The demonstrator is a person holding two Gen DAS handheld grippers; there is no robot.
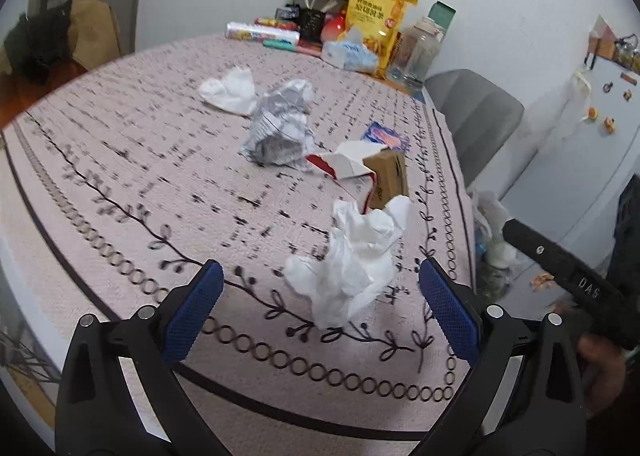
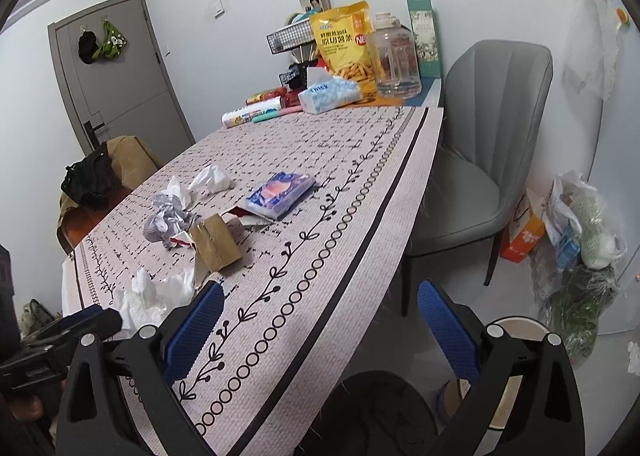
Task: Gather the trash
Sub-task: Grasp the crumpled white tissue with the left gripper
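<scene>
While the left claw (image 1: 320,298) hangs wide open and empty over the near edge of the counter (image 1: 120,160), a crumpled white tissue (image 1: 352,264) lies just ahead between its blue pads (image 1: 192,312), not yet touched. To take it well, I would lower the claw until both pads straddle the thick middle of the wad, then close gently so the loose folds gather rather than slip out. Farther off lie a grey crumpled paper ball (image 1: 280,124), another white tissue (image 1: 232,90) and a torn cardboard box (image 1: 368,172). The right claw (image 2: 320,326) is also fully spread and holds nothing, poised off the counter's right edge above the floor. Where collected trash should go is unclear: a round rim (image 2: 516,326) low behind the right claw may be a bin, but the claw hides most of it.
</scene>
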